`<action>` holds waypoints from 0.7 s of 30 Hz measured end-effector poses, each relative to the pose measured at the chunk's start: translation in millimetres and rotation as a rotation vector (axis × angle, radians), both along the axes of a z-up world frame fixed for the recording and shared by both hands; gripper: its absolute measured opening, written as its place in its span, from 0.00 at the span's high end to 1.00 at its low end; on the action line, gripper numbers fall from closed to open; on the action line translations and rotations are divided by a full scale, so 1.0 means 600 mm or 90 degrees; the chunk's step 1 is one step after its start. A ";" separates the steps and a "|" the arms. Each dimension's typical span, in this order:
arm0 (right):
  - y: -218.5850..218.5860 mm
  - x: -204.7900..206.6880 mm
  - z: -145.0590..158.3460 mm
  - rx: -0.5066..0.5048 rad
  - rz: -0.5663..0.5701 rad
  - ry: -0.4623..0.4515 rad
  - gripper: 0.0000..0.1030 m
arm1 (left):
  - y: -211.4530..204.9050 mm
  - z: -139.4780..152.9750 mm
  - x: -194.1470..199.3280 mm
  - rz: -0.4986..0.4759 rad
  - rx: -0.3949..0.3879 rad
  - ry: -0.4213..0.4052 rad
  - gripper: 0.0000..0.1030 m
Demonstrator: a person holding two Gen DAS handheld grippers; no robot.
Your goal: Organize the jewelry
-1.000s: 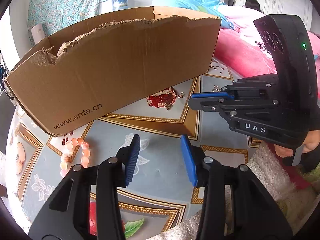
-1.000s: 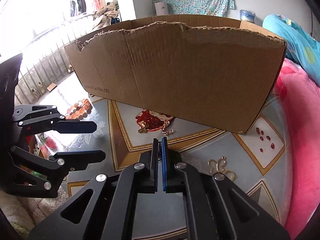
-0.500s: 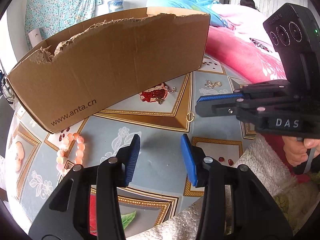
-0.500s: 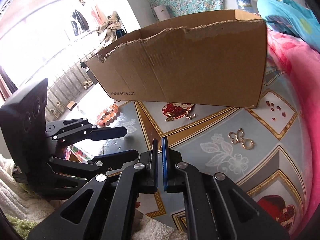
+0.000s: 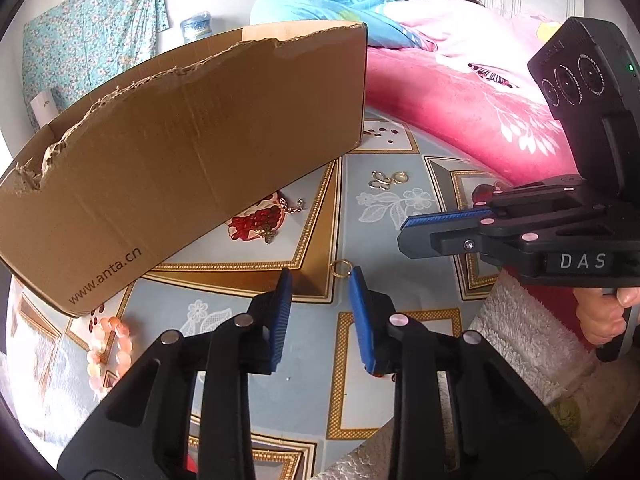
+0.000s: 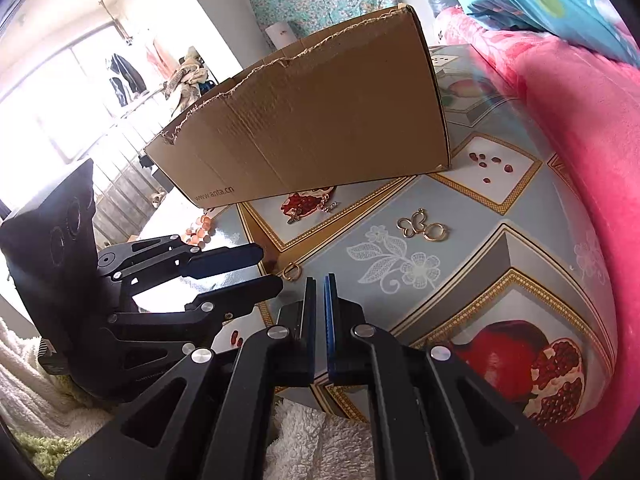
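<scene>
A small gold ring [image 5: 340,269] [image 6: 291,271] lies on the patterned tablecloth [image 5: 392,240]. My left gripper [image 5: 320,278] [image 6: 267,268] hovers right at it, jaws closing, the ring just past the tips and no pad pressing on it. To the right my right gripper [image 5: 404,234] [image 6: 320,283] is shut on nothing. Farther off lie gold butterfly and hoop pieces [image 5: 387,179] [image 6: 422,229], a small chain with a charm [image 5: 280,222] [image 6: 316,209], and a peach bead bracelet [image 5: 108,344] [image 6: 200,229]. A torn cardboard box [image 5: 180,160] [image 6: 312,128] stands behind them.
A pink blanket [image 5: 460,120] [image 6: 580,140] borders the table on the right. White fluffy cloth [image 5: 520,340] [image 6: 312,440] covers the near edge. A person's hand [image 5: 604,316] grips the right tool's handle. The box wall blocks the far side.
My left gripper has slid towards the gold ring and its jaws have narrowed. The right gripper has rolled and drifted to the right, still shut.
</scene>
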State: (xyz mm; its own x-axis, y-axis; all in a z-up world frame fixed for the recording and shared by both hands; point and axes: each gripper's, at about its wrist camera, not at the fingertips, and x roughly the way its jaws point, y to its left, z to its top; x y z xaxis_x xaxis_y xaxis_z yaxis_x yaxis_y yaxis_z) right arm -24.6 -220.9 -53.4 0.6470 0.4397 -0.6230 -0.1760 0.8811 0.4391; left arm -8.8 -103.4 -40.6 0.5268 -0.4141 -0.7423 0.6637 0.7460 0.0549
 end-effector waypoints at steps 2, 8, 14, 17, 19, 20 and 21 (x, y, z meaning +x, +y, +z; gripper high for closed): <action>-0.001 0.002 -0.002 0.002 0.003 0.000 0.95 | -0.007 -0.002 0.004 -0.016 0.008 -0.005 0.75; -0.002 0.001 -0.004 -0.003 0.006 -0.002 0.95 | -0.019 -0.002 0.009 -0.067 0.026 -0.016 0.80; -0.001 0.002 -0.005 -0.005 0.007 -0.002 0.95 | -0.024 -0.002 0.008 -0.106 0.033 -0.020 0.88; -0.001 0.001 -0.005 -0.005 0.007 -0.003 0.95 | -0.025 -0.002 0.007 -0.114 0.034 -0.021 0.90; -0.001 0.001 -0.005 -0.005 0.006 -0.003 0.95 | -0.025 -0.002 0.007 -0.114 0.034 -0.021 0.90; -0.001 0.002 -0.006 -0.005 0.006 -0.003 0.95 | -0.025 -0.002 0.007 -0.113 0.033 -0.020 0.90; -0.001 0.001 -0.005 -0.005 0.005 -0.004 0.95 | -0.024 -0.002 0.008 -0.110 0.031 -0.019 0.90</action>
State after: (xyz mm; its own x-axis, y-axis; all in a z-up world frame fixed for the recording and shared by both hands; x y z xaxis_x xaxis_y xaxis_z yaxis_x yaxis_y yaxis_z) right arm -23.8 -221.7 -56.6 0.6472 0.4398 -0.6227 -0.1855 0.8831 0.4310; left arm -4.0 -118.0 -42.0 0.4723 -0.4651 -0.7487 0.7797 0.6166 0.1089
